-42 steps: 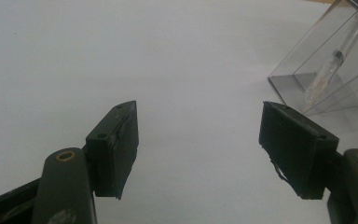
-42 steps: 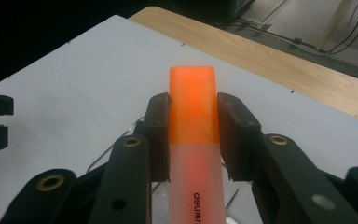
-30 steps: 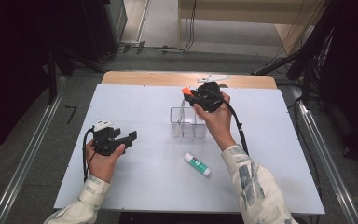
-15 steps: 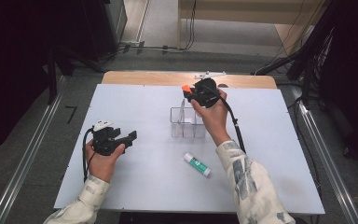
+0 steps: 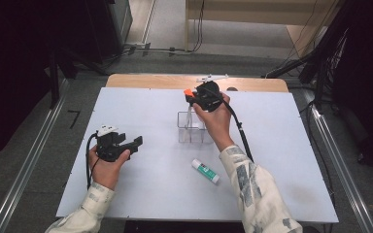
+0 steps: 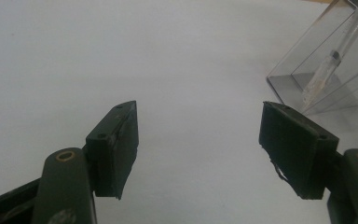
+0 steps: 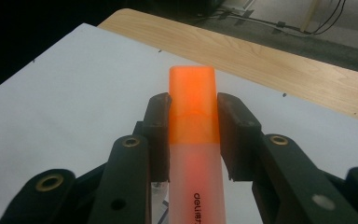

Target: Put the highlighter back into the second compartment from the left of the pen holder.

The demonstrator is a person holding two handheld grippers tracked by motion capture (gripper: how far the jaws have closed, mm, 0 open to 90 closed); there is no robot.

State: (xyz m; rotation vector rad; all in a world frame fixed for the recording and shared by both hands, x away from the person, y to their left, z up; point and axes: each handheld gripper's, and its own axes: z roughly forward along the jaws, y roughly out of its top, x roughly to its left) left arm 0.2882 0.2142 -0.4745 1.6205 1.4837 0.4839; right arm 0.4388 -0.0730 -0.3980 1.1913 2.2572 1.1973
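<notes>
Orange and translucent, the flat-bodied plastic highlighter pen [image 5: 188, 92] shows in the high view at the front of the right gripper [image 5: 200, 98], its orange cap poking out to the left above the clear plastic compartment box [image 5: 191, 128]. The box stands near the middle of the white table sheet [image 5: 155, 184] and has a thin clear pen [image 5: 188, 120] leaning inside it. A white glue stick with a green label [image 5: 205, 171] lies on the sheet nearer the person, well apart from the box. The left gripper [image 5: 135, 144] hovers low over the left half of the sheet, jaws spread with nothing between them. A light wooden tabletop edge [image 5: 150, 81] runs along the far side, with grey floor and cables beyond.

In the left gripper view, the left gripper [image 6: 198, 140] has its black pads wide apart over bare white sheet; the clear box [image 6: 326, 70] sits at upper right.

In the right gripper view, the right gripper [image 7: 193, 135] is clamped on the highlighter [image 7: 193, 140], pads pressing both sides just below the bright cap; black lettering runs along the frosted barrel. Wood and dark floor lie behind.
</notes>
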